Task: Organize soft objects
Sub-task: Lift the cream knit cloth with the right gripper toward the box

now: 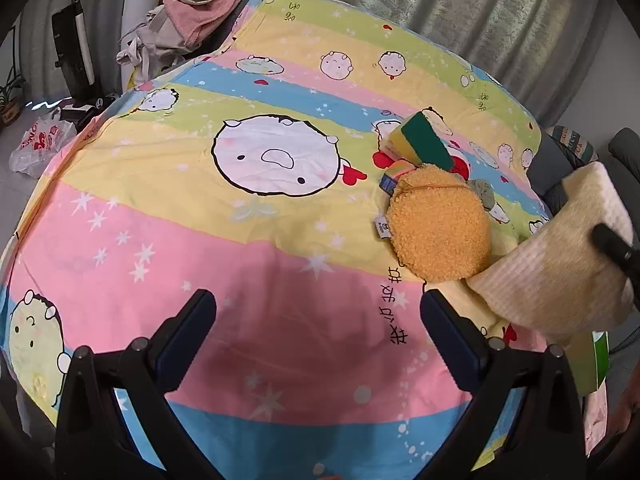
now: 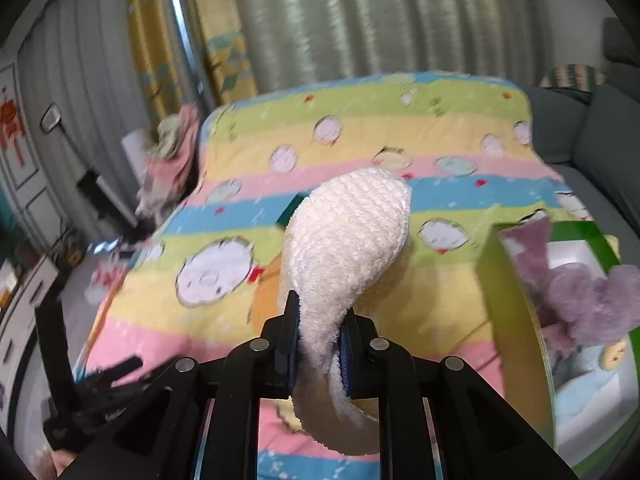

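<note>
My right gripper is shut on a cream fluffy cloth and holds it above the striped cartoon quilt. The cloth also shows at the right of the left wrist view. My left gripper is open and empty, low over the quilt. An orange fuzzy round pad and a yellow-green sponge lie together on the quilt, ahead and right of it. A green box at the right holds a purple plush and a light blue soft toy.
A heap of pink and grey clothes lies beyond the quilt's far left corner. A white plastic bag lies on the floor at the left. Curtains hang behind. A grey sofa is at the right.
</note>
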{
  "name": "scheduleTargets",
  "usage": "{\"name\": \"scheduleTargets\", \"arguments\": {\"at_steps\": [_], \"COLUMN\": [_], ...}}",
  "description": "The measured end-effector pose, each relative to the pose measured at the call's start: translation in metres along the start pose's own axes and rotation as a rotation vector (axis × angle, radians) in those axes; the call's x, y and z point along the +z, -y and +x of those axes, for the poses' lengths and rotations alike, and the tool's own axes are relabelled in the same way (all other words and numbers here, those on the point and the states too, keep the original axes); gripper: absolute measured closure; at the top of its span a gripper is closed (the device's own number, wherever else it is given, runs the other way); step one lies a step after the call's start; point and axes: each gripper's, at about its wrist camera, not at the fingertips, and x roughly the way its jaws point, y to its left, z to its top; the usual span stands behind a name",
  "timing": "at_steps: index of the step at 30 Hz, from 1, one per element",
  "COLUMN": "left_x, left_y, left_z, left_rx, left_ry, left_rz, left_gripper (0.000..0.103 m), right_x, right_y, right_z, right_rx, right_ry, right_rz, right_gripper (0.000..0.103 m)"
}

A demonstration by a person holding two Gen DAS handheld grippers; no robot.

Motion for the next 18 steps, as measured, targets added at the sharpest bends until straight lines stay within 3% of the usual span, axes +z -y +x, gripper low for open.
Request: {"name": "scheduleTargets", "arguments": {"at_steps": [3, 10, 13, 16, 18], "left_x": [0.000, -0.004, -0.006, -0.006, -0.008], "left_y": [0.001, 0.000, -0.005, -0.012, -0.014], "left_z": [0.000, -0.010, -0.016, -0.019, -0.020], "left_rx": [-0.007, 0.000, 0.004, 0.003, -0.005], "left_ry": [-0.007, 0.013, 0.023, 0.026, 0.017], "left_rz": [0.005, 0.019, 0.006, -0.015, -0.023], "left_gripper": [0.001, 0.001, 0.001, 0.001, 0.001], "right_x": [0.004, 0.001, -0.004, -0.015, -0.027], "right_y": [0.006, -0.009, -0.020, -0.031, -0.040], "right_z": [-0.009, -0.031, -0.025, 0.001, 0.027], "right_rx": [0.012, 0.241, 0.283, 0.277, 0.280], "right_ry": [0.012, 0.019, 0.013, -0.051, -0.154], "right_rz": [0.024, 0.035, 0.023, 0.018, 0.017], "right_gripper": [0.086, 0.086, 0.086, 0.086, 0.086]}}
